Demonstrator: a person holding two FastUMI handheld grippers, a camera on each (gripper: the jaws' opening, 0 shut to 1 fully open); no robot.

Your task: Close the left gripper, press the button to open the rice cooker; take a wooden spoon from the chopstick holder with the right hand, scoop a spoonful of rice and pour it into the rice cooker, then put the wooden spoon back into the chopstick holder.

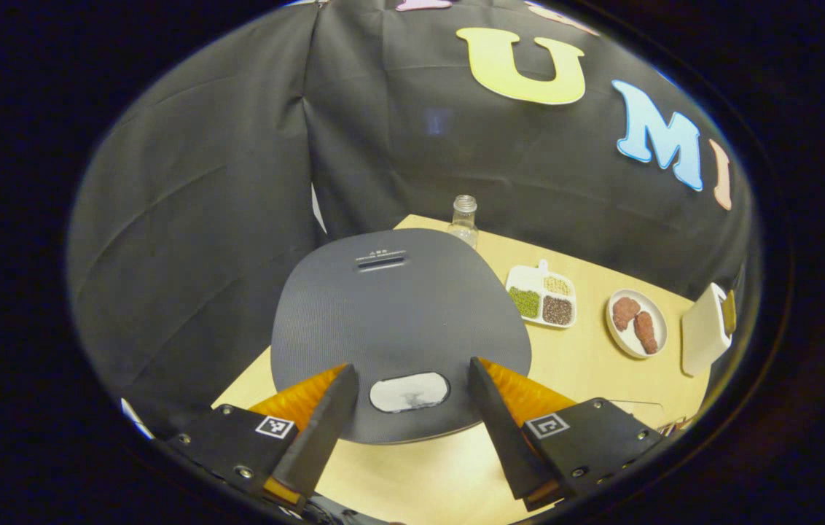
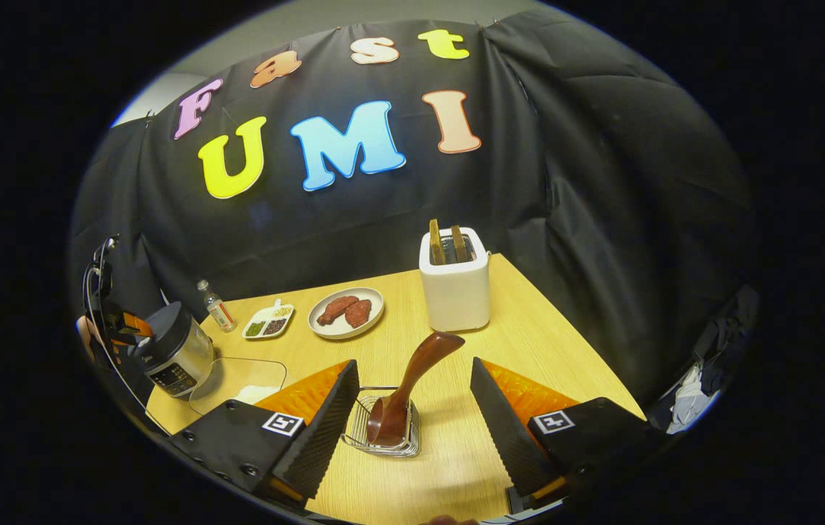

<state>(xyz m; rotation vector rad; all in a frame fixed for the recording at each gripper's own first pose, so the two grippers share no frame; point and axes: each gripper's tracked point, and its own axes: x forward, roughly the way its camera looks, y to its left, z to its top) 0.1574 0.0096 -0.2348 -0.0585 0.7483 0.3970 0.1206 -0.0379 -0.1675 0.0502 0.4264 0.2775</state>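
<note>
One rice cooker point(image 1: 398, 328), one wooden spoon point(image 2: 412, 386), one chopstick holder point(image 2: 383, 430); both grippers' fingers apart.

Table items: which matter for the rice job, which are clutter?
Job: rice cooker, its button, wooden spoon, chopstick holder, rice container.
Clutter: toaster, meat plate, bean tray, bottle.

The grey rice cooker point(image 1: 398, 328) is closed, its pale button point(image 1: 409, 391) at 6 o'clock of the lid. The brown wooden spoon point(image 2: 412, 386) stands tilted toward 1 o'clock in the wire chopstick holder point(image 2: 383, 434).
</note>
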